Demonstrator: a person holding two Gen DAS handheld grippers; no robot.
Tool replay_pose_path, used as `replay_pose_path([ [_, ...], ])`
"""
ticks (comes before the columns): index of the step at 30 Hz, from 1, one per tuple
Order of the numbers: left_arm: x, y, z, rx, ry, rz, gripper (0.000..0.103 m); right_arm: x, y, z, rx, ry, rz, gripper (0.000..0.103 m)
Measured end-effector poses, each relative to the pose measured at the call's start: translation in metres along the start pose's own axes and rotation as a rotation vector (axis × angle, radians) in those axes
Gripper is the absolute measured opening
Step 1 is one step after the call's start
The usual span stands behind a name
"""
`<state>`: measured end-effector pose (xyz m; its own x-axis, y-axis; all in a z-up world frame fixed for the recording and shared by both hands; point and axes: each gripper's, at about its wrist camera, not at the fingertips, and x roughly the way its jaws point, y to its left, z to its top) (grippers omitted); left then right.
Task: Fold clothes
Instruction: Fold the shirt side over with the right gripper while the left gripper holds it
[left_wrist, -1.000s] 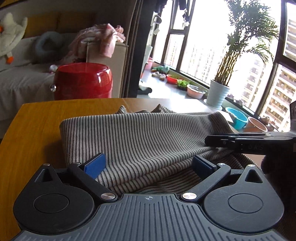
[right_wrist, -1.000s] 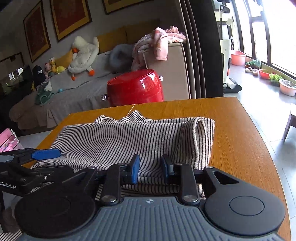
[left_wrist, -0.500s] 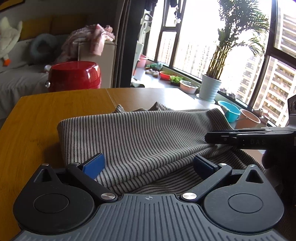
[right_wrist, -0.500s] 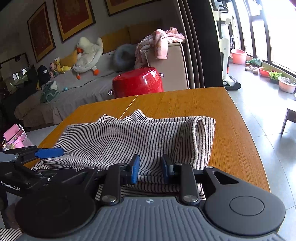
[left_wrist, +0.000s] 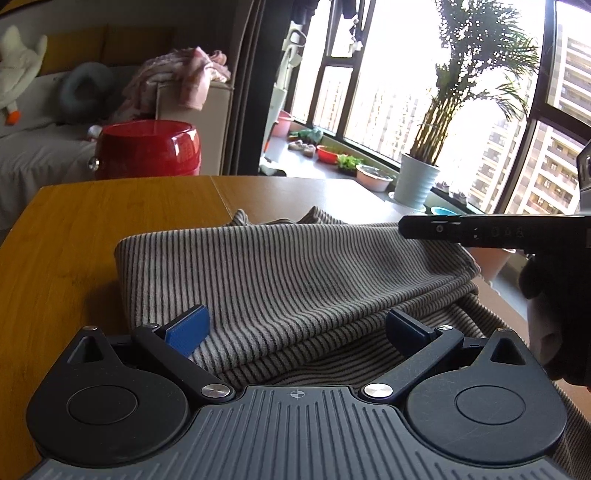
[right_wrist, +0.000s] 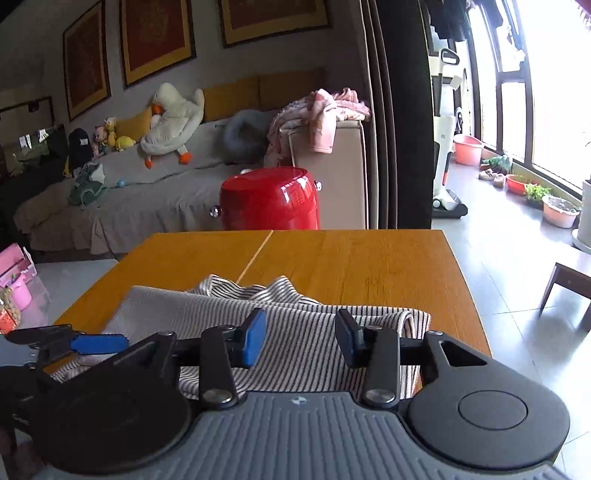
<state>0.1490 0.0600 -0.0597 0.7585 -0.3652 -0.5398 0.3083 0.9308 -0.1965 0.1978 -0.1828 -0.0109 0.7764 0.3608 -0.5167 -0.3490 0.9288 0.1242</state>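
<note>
The striped top (left_wrist: 295, 280) lies folded over on the near part of the wooden table (right_wrist: 354, 258) — one fold made, more likely left. The left gripper (left_wrist: 295, 328) hangs wide apart over it; the right gripper (right_wrist: 301, 338) has just been opening, jaws clear of the cloth.

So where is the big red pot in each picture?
Left wrist view: the red pot is upper left, beyond the table's far edge.
Right wrist view: the red pot is in the middle, beyond the table's far edge.
Shared landmark: the pink clothes heaped above it.
</note>
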Motion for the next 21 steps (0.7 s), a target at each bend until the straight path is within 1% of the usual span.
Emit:
replay_pose_path([
  [2, -0.001, 0.001, 0.000, -0.008, -0.004, -0.008, 0.103, 0.026, -0.009, -0.005, 0.003, 0.096, -0.036, 0.041],
  [4, -0.002, 0.002, 0.000, -0.015, -0.008, -0.016, 0.103, 0.034, -0.012, -0.013, -0.031, 0.078, -0.047, 0.042],
  [8, -0.004, 0.005, 0.000, -0.025, -0.011, -0.023, 0.103, 0.027, -0.010, -0.011, -0.035, 0.093, -0.065, 0.042],
  [10, -0.004, 0.006, 0.000, -0.030, -0.013, -0.025, 0.103, 0.014, -0.012, -0.011, -0.027, 0.072, -0.083, 0.043],
  [11, -0.004, 0.006, 0.000, -0.032, -0.013, -0.026, 0.103, 0.007, -0.016, -0.011, -0.002, 0.057, -0.088, 0.045],
  [12, -0.003, 0.006, 0.000, -0.032, -0.012, -0.025, 0.103, -0.001, -0.021, -0.011, 0.023, 0.041, -0.092, 0.052],
  [13, -0.003, 0.006, 0.001, -0.030, -0.011, -0.023, 0.103, -0.003, -0.028, -0.012, 0.056, 0.038, -0.108, 0.055],
  [14, -0.002, 0.005, 0.001, -0.026, -0.008, -0.019, 0.103, -0.005, -0.035, -0.013, 0.090, 0.034, -0.124, 0.056],
  [17, -0.002, 0.004, 0.001, -0.020, -0.008, -0.015, 0.103, 0.004, -0.058, -0.020, 0.200, 0.069, -0.103, 0.056],
  [19, -0.002, 0.004, 0.001, -0.024, -0.009, -0.018, 0.103, 0.015, -0.070, -0.024, 0.293, 0.094, -0.039, 0.056],
  [20, -0.002, 0.004, 0.001, -0.027, -0.010, -0.019, 0.103, 0.018, -0.073, -0.024, 0.328, 0.090, -0.012, 0.056],
  [21, -0.002, 0.004, 0.001, -0.027, -0.010, -0.019, 0.103, 0.023, -0.073, -0.022, 0.343, 0.094, 0.015, 0.061],
])
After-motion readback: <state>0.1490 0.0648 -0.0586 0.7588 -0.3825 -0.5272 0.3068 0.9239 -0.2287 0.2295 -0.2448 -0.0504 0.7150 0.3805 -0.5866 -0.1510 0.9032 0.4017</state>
